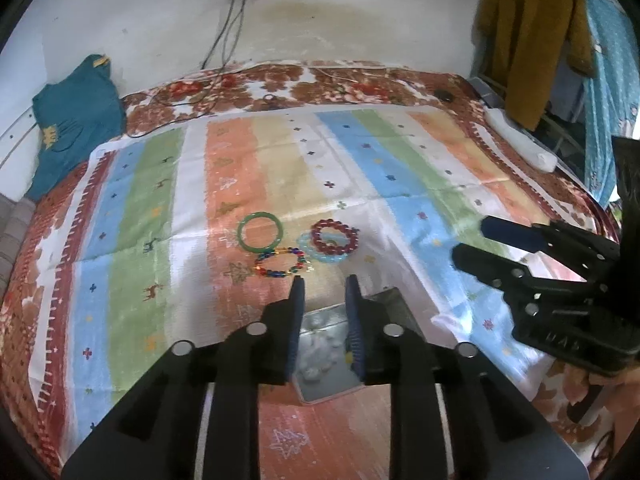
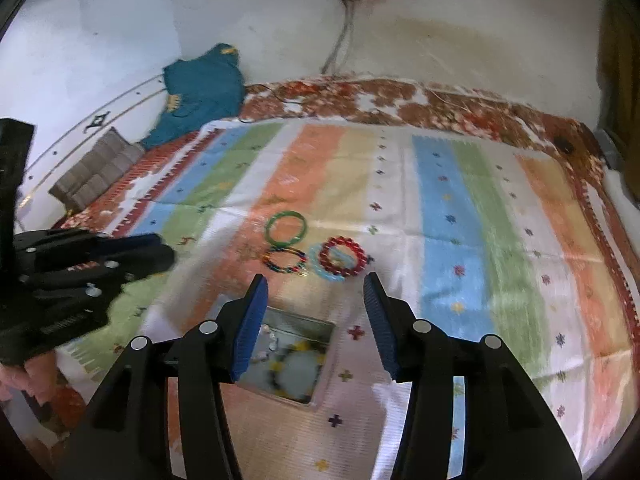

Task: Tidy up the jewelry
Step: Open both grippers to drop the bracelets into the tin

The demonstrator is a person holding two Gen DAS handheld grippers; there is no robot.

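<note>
Hovering released over the tin box (image 2: 320, 330), the right gripper (image 2: 316, 320) faces bracelets (image 2: 338, 258) just beyond it.

A stained white wall (image 1: 320, 20) backs the bed (image 1: 360, 84) under a striped cloth (image 1: 160, 200); mustard garment (image 1: 532, 40) hangs upper right.

Bed (image 1: 400, 80) covered by a striped cloth (image 1: 400, 168), with jewelry laid out on it.
On the cloth lie a green bangle (image 1: 261, 231), a multicoloured bead bracelet (image 1: 282, 263) touching it, and a red bead bracelet (image 1: 335, 236) overlapping a pale blue bracelet (image 1: 320, 256); nearer the camera sits an open metal box (image 2: 286, 360) holding beaded pieces. A teal garment (image 1: 76, 120) rests at the far corner.
</note>
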